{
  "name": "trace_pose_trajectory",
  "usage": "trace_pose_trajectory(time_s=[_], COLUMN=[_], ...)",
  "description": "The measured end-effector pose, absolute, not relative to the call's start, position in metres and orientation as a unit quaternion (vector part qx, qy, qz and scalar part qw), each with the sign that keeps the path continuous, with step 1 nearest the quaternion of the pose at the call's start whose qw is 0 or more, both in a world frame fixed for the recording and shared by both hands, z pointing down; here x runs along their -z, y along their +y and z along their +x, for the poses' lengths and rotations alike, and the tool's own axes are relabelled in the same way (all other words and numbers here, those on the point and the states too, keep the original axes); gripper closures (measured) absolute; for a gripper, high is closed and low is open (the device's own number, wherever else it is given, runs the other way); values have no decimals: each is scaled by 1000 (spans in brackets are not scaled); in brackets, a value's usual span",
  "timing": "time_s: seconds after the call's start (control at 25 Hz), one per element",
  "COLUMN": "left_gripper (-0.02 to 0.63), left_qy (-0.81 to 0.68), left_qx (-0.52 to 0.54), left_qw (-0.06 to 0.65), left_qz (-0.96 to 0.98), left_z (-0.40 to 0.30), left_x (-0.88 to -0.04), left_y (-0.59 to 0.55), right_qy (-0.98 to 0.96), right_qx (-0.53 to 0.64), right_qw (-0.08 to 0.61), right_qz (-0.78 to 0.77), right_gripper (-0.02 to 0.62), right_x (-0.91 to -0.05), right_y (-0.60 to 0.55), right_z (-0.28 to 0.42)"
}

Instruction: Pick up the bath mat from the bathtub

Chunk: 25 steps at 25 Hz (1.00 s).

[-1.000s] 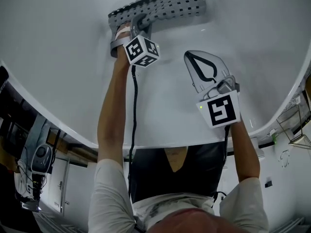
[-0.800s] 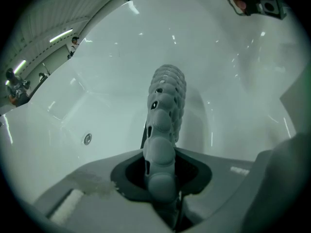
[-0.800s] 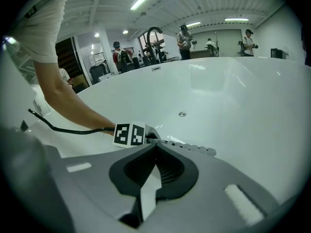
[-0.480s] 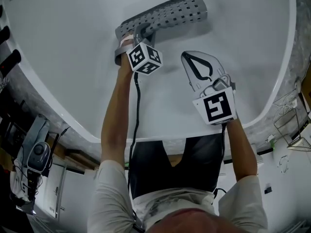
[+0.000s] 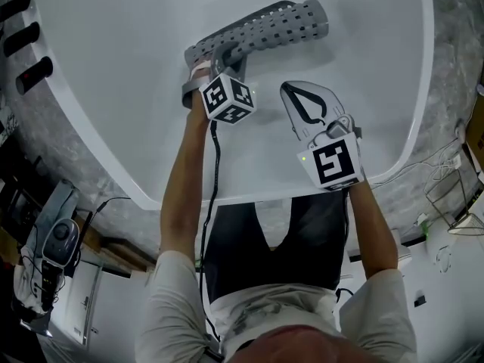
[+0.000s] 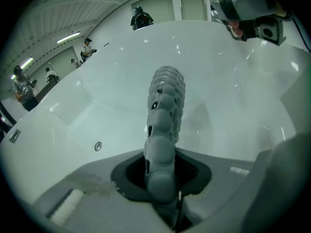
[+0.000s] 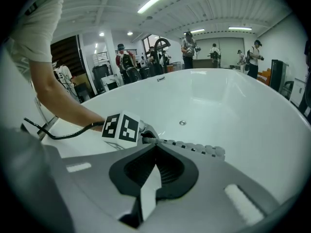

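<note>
The bath mat (image 5: pixel 265 29), grey and dotted with square holes, sits upper centre of the head view, folded along its length and pinched at its near end. The left gripper (image 5: pixel 218 53) has it: in the left gripper view the jaws are clamped tight on the mat's (image 6: pixel 164 125) doubled edge, and the rest juts away from them like a stiff tongue. A soft shadow on the white beneath suggests it is off the tub floor. Gripping one end makes sense, since the whole length peels up behind it.

The right gripper (image 5: pixel 291 91) hangs just beside it, centre right, with its tips pressed together on nothing. It looks like a spare hand, ready to steady the far end if the mat sags.

The bathtub (image 5: pixel 113 89) is glossy white and wide, with a small round drain fitting (image 7: pixel 182 123) on its floor. Grey speckled flooring rings it. Beyond the rim are strip lights, and people are standing about.
</note>
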State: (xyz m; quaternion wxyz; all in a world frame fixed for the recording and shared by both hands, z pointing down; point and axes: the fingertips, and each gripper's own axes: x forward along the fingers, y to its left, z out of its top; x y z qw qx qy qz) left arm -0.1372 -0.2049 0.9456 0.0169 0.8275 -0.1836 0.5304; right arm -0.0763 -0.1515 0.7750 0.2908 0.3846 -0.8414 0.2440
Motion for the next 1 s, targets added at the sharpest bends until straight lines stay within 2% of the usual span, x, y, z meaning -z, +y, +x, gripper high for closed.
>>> trace_pose_trajectory(time_s=[1.0], left_gripper=[511], left_qy=[-216], left_qx=[-484], left_qw=[-8], left_qz=[848], left_z=[-173], left_x=[-750], left_y=[-209], right_qy=[-854], right_qx=[-187], right_qw=[299], right_qz=[382], right_gripper=[592], right_x=[-630], right_y=[-144], right_z=[-124])
